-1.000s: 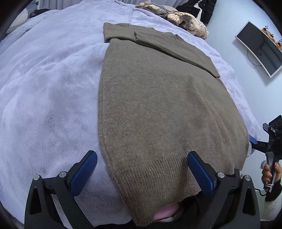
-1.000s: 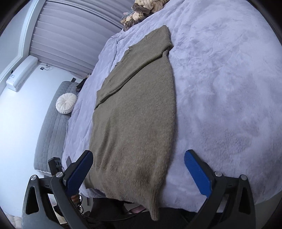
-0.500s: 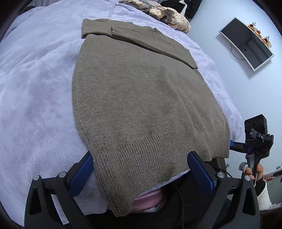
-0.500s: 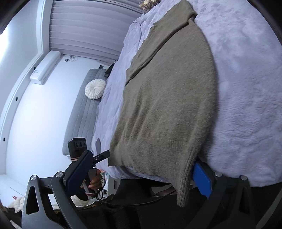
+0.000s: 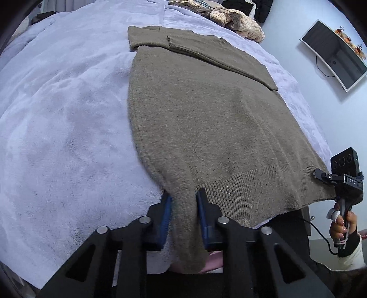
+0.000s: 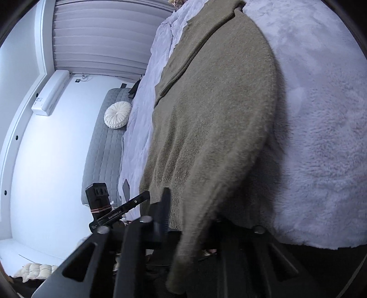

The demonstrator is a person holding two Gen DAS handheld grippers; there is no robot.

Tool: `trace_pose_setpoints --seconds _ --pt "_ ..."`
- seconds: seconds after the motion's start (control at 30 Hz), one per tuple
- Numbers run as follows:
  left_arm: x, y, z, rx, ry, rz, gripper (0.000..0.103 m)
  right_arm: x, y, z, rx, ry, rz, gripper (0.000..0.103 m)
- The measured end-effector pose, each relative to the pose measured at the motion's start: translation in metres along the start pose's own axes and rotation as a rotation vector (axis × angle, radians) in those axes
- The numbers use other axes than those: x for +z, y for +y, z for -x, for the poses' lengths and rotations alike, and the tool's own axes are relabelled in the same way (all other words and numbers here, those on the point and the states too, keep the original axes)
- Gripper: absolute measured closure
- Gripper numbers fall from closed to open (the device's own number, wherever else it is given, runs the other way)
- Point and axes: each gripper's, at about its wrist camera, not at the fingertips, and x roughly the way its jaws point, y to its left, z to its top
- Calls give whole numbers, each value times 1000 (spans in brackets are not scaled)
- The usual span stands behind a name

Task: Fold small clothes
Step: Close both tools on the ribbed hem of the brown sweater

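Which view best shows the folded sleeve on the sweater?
The left wrist view: the sleeve lies across the top of the sweater, sharp and seen whole from above. The right wrist view shows the sleeve only at a steep slant along the far edge, foreshortened.

Sweater (image 5: 206, 128) flat on blanket (image 5: 64, 119), hem at near edge; clothes pile (image 5: 236, 20) behind; monitor (image 5: 335, 55) on right wall

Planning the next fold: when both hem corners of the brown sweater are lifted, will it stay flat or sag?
Likely sag: the sweater hem already droops limply between the left tool's pads. The thick knit looks fairly heavy. The fleecy blanket may drag on it.
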Motion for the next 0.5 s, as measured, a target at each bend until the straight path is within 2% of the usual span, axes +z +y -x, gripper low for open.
trace_pose_setpoints --seconds 0.03,0.07,0.13,0.23,0.33,0.5 --pt "1 5 4 -30 -10 9 84 2 0 1 29 -5 -5 90" --pt "3 10 10 -75 -27 25 90 5 2 3 55 -13 -4 91" --pt "9 16 18 -158 -61 59 91 13 9 8 105 -35 11 91" --pt "25 18 23 -219 -110 87 91 30 25 14 165 -67 45 91" --pt "46 15 24 -254 -152 105 91 50 41 15 174 -89 82 91" --pt "106 8 30 -270 -251 108 91 94 64 16 171 -132 128 91"
